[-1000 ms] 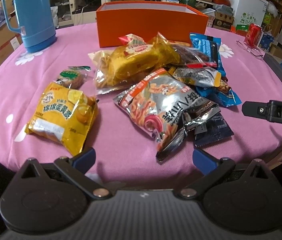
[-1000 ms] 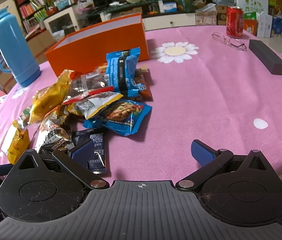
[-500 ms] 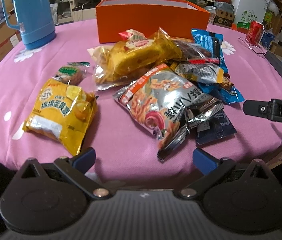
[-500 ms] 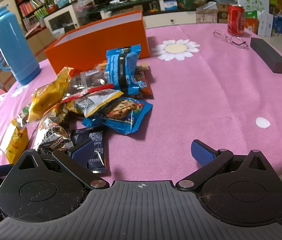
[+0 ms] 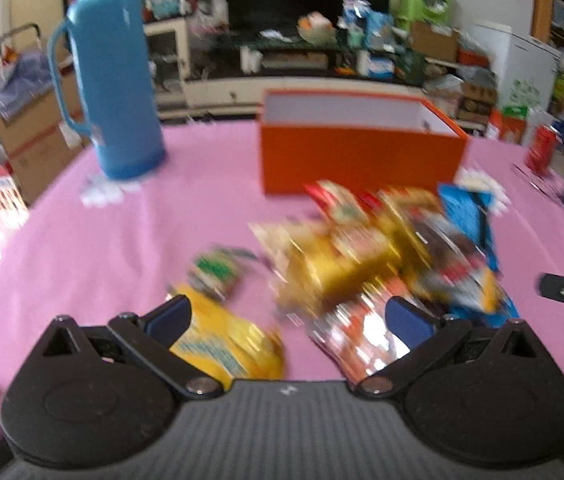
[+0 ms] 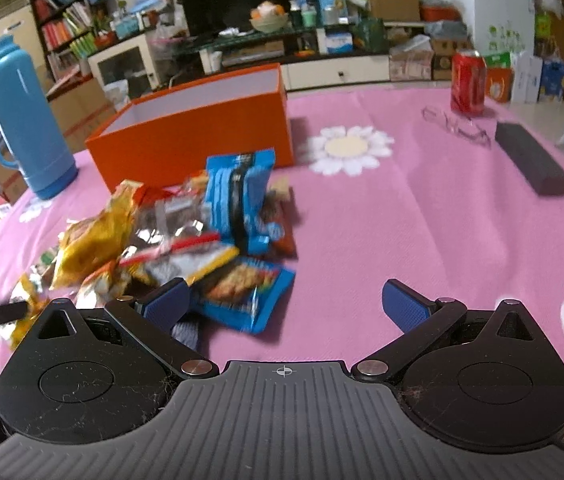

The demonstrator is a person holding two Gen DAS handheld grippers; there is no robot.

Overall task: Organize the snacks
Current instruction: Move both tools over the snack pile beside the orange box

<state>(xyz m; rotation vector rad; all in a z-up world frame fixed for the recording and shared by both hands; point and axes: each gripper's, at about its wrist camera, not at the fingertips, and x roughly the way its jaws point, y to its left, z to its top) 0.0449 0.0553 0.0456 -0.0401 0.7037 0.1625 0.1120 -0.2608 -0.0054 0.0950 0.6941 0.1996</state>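
A heap of snack packets [image 5: 366, 264] lies on the pink tablecloth in front of an open orange box [image 5: 358, 152]; the left wrist view is blurred. A yellow packet [image 5: 225, 344] lies nearest, by the left finger of my left gripper [image 5: 288, 316], which is open and empty above the heap's near edge. In the right wrist view the heap [image 6: 185, 236] lies left of centre, with a blue cookie packet [image 6: 249, 296] nearest and the orange box [image 6: 201, 132] behind. My right gripper [image 6: 286, 304] is open and empty.
A blue thermos [image 5: 109, 76] stands at the back left, also in the right wrist view [image 6: 21, 120]. At the right are a red can [image 6: 468, 82], glasses [image 6: 458, 126] and a dark grey block [image 6: 530, 158]. The pink table [image 6: 422, 220] ends close to both grippers.
Both grippers have risen and tilted up, so more of the room shows. The left one has moved forward over the snack heap. No packet has moved.
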